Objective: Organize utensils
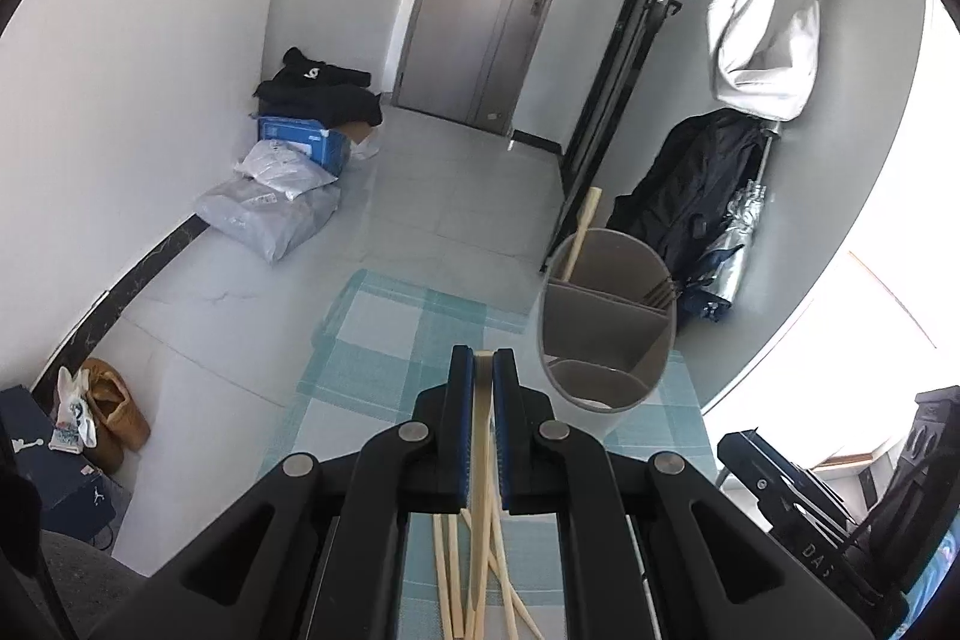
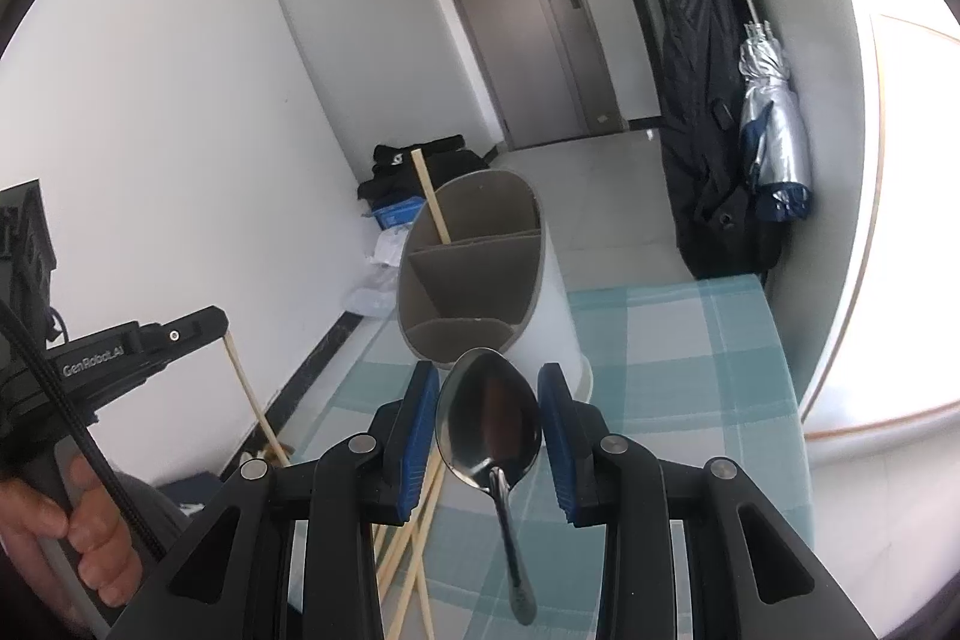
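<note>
Gripping one chopstick [image 1: 483, 436], the left claw [image 1: 483, 370] should aim for the holder [image 1: 606, 316]'s chopstick slot, while the right claw [image 2: 487, 400] pinches a spoon [image 2: 489, 415].

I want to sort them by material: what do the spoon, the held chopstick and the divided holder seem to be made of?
Spoon: likely polished steel, since its bowl mirrors the room.
Chopstick: pale matte tan, probably bamboo or wood.
Holder: smooth matte grey, apparently plastic.
</note>
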A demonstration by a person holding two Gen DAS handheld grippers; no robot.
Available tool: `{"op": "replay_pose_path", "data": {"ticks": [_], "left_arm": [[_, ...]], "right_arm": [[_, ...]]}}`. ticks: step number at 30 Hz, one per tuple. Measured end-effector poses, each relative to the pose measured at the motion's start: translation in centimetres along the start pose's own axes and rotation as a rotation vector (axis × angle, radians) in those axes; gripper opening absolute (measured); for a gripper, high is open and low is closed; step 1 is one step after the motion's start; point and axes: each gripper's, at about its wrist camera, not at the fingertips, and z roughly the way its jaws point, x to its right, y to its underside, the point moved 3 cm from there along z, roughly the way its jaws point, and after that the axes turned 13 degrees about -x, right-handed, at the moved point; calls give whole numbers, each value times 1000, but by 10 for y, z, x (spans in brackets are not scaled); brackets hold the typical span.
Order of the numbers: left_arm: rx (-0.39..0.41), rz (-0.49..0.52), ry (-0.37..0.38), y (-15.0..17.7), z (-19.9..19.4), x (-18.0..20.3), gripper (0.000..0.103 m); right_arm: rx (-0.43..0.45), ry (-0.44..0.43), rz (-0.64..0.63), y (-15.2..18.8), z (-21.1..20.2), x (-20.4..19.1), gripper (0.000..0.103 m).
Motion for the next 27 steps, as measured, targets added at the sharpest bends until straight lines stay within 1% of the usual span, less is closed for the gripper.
{"op": "replay_pose_path", "data": {"ticks": [10, 16, 22, 27], "left_arm": [[4, 41, 43, -8, -8, 15, 3], [9, 55, 76, -20, -11, 24, 3], [23, 68, 98, -41, -12, 36, 3], [39, 60, 133, -70, -11, 45, 3]], "right_arm": [[50, -30, -2, -14, -20, -5, 33], [96, -61, -41, -29, -36, -17, 33], [118, -75, -48, -52, -40, -19, 33], [130, -71, -44, -78, -41, -15, 33]]}}
